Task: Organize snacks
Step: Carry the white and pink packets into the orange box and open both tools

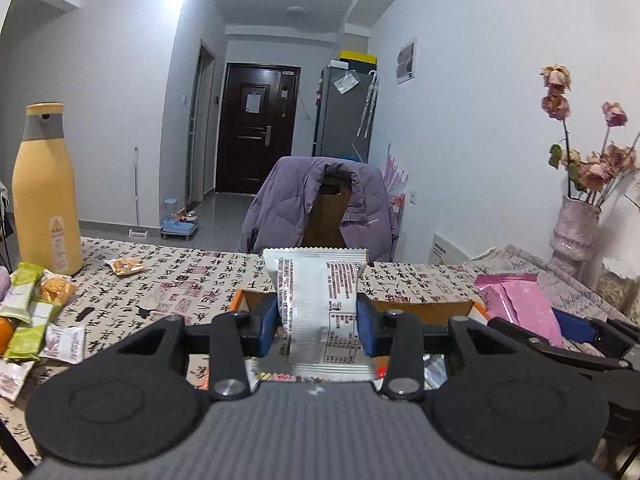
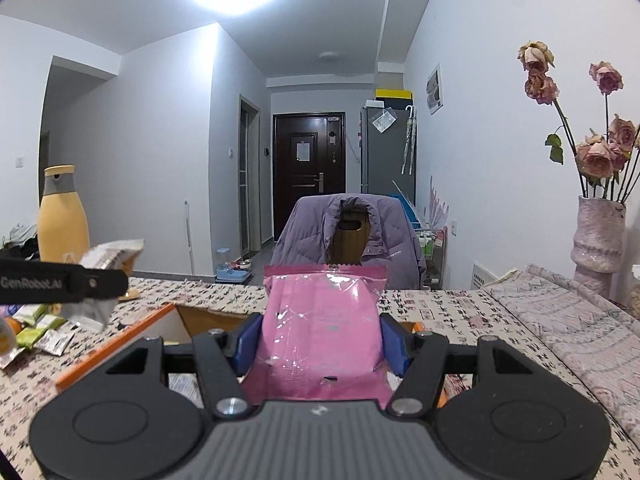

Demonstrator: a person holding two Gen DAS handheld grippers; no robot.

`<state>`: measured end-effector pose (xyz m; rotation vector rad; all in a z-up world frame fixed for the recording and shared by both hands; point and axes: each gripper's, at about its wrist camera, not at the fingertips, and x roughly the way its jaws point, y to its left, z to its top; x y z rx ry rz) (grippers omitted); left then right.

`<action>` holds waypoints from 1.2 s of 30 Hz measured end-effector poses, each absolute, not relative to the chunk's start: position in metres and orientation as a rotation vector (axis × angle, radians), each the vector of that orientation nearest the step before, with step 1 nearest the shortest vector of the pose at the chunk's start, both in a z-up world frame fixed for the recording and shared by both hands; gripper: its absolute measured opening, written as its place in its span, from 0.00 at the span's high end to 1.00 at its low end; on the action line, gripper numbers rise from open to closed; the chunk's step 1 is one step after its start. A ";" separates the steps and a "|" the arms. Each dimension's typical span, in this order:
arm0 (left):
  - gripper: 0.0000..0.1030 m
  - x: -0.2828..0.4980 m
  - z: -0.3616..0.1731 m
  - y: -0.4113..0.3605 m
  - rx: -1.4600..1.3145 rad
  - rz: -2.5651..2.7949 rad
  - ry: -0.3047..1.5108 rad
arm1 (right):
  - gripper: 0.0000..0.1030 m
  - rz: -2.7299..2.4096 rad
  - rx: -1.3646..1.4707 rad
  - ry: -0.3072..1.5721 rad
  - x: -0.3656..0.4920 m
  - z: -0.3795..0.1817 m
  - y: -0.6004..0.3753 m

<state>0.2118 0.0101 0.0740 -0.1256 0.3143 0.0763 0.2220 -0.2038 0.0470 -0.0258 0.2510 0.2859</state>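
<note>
Two snack packs are getting handled at once. Way left, loose green and orange snack packets (image 1: pixel 28 312) are lying beside the tall yellow bottle (image 1: pixel 42 192). We're pinching a white printed snack packet (image 1: pixel 320 312) in our left gripper (image 1: pixel 318 322) over the orange-edged cardboard box (image 1: pixel 256 298), while our right gripper (image 2: pixel 320 346) is squeezing a glossy pink pouch (image 2: pixel 324 328) above that box.

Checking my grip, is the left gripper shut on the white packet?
Shut: the left gripper has both blue pads pressed against the white packet.
</note>
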 end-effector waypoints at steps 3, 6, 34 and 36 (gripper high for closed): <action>0.61 0.226 0.068 0.009 -0.127 0.108 0.307 | 0.41 0.281 -0.018 0.247 0.232 0.041 -0.199; 0.61 0.235 0.058 0.010 -0.123 0.143 0.310 | 0.41 0.285 -0.030 0.251 0.237 0.029 -0.196; 0.00 0.239 0.028 0.025 -0.155 0.169 0.298 | 0.00 0.276 0.013 0.340 0.244 0.011 -0.205; 0.00 0.238 0.029 0.025 -0.158 0.175 0.296 | 0.00 0.273 0.012 0.339 0.244 0.011 -0.205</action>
